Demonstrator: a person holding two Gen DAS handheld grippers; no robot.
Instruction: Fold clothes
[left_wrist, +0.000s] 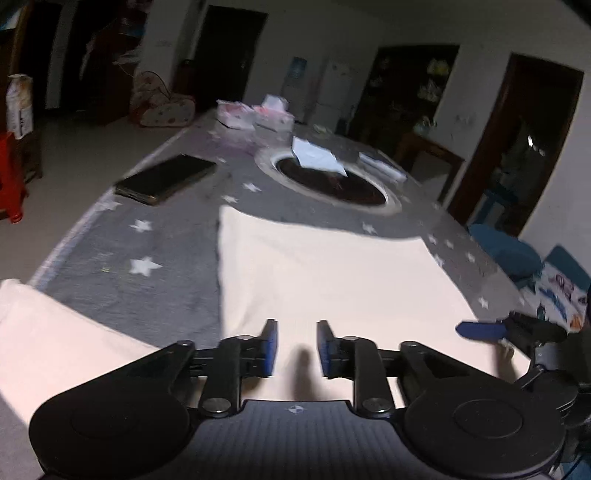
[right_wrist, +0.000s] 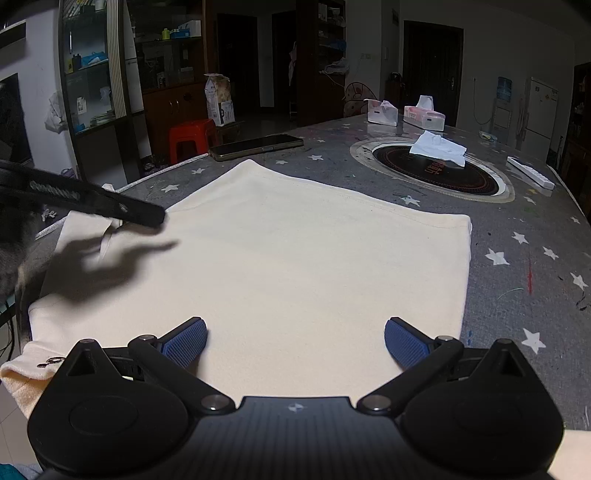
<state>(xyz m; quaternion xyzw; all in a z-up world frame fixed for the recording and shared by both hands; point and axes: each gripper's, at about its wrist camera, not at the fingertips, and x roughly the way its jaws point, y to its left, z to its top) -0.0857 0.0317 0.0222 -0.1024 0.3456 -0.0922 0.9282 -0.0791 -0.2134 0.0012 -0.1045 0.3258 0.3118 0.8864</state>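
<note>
A cream garment (left_wrist: 332, 280) (right_wrist: 295, 251) lies spread flat on a grey star-patterned tablecloth (left_wrist: 147, 258) (right_wrist: 517, 236). Part of it, folded, reaches toward the lower left in the left wrist view. My left gripper (left_wrist: 297, 345) hovers over the garment's near part. Its jaws stand a narrow gap apart with nothing between them. In the right wrist view its black finger (right_wrist: 110, 205) shows over the garment's left side. My right gripper (right_wrist: 295, 339) is wide open above the garment's near edge and holds nothing. One of its blue fingertips (left_wrist: 480, 329) shows at the right.
A dark phone (left_wrist: 166, 179) (right_wrist: 258, 146) lies beyond the garment on the left. Behind it is a round inset hob (left_wrist: 332, 181) (right_wrist: 436, 171) with a white tissue (right_wrist: 439, 147) on it. Tissue boxes (right_wrist: 424, 114) stand at the far end, a white strip (right_wrist: 532, 171) at the right.
</note>
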